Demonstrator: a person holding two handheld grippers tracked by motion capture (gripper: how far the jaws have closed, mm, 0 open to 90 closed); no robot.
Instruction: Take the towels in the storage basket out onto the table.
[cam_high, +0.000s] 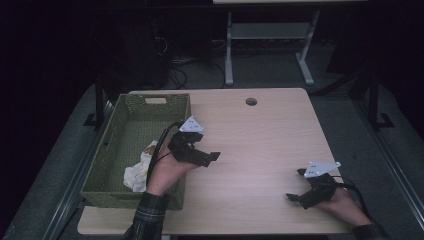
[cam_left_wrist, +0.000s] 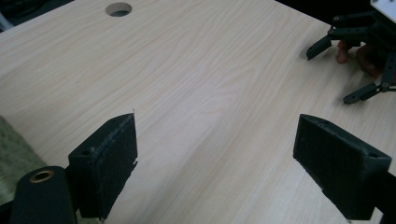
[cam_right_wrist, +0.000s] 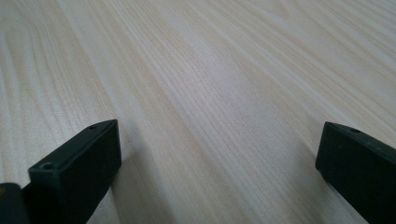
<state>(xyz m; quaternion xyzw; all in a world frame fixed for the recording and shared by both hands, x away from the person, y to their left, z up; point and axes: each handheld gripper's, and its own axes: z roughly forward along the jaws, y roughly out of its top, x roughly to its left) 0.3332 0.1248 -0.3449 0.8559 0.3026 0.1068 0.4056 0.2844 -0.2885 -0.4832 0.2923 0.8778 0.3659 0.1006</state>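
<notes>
At the far left of the high view a green woven basket sits on the counter, its near end holding a crumpled white cloth. Just beside the basket's right wall, the left tool hovers with its jaws apart and nothing between them; in the left gripper view they frame bare wood and point toward the middle of the counter. Farther right, near the front edge, the right tool rests low on the counter, jaws spread wide and empty, as the right gripper view confirms. Judging from this, the cloth is already in the basket and the tidying looks finished or nearly so: nothing loose lies on the counter.
</notes>
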